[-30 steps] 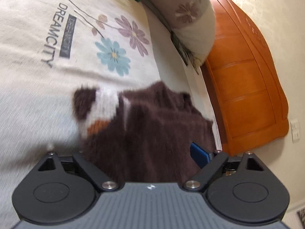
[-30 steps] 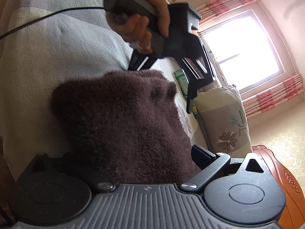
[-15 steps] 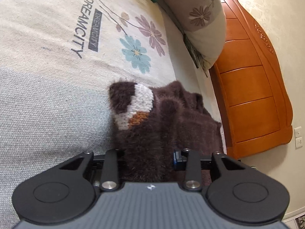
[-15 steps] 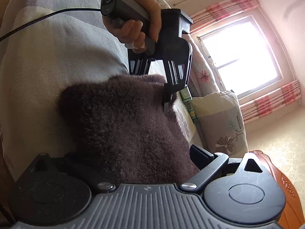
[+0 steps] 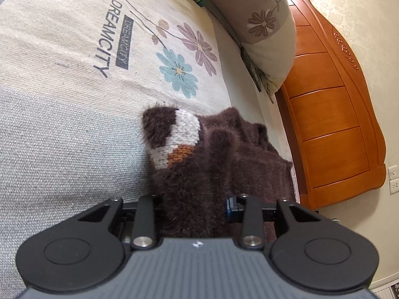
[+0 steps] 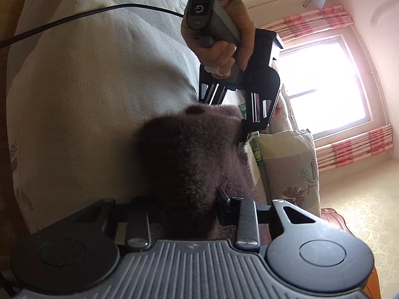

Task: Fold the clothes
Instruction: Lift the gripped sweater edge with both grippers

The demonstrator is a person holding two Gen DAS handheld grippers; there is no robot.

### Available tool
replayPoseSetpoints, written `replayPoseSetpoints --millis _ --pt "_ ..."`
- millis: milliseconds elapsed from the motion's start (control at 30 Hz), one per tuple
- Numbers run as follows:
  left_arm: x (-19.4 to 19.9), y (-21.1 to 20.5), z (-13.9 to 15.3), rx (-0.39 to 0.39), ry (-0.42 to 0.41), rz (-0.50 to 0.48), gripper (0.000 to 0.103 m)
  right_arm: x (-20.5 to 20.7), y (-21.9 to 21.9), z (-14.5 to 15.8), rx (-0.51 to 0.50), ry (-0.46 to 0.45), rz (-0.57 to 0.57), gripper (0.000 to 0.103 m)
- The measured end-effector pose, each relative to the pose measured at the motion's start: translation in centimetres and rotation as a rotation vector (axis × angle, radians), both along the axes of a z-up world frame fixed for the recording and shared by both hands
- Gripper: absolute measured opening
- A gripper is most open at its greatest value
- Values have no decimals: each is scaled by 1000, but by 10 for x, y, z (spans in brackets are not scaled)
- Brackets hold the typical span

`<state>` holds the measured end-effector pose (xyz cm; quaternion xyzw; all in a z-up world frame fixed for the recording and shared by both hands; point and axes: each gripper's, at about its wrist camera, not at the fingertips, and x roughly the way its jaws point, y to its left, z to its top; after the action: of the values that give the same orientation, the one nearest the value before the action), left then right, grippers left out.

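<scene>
Sweater (image 5: 224, 164) x1 on bed (image 5: 62, 137), left tongs (image 5: 194, 209) clamped on it, right tongs (image 6: 184, 214) closing onto it, 1 pillow (image 5: 269, 30)

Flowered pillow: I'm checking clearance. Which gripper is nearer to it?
Left. The left gripper pinches the far edge of the sweater beside the pillow; the right gripper, jaws closing on the sweater, is at its near end.

A bed covered in a grey and beige spread (image 5: 62, 137) printed with flowers fills the left of both frames, a floral pillow (image 5: 269, 25) leans on an orange wooden headboard (image 5: 331, 124) at right, and a bright window (image 6: 321, 84) with red-checked curtains (image 6: 354, 147) glares at upper right.
</scene>
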<state>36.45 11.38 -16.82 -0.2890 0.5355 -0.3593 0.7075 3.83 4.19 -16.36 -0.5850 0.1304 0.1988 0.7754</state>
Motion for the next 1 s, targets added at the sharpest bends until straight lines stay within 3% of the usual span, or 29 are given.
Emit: replayPoseSetpoints --millis 167,333,467,600,1000 --pt "-4 -4 4 36 -22 19 36 2 2 1 53 29 -34 28" --pt "-11 -19 19 142 -110 0 35 13 -4 22 206 138 -95 25" --pt "-11 -26 31 201 -126 -1 32 11 -3 26 215 124 -89 23" --pt "-14 -29 49 219 -184 -9 31 11 -7 38 269 140 -102 23" --pt "-20 -62 108 273 -256 -29 31 16 -36 77 453 175 -127 21"
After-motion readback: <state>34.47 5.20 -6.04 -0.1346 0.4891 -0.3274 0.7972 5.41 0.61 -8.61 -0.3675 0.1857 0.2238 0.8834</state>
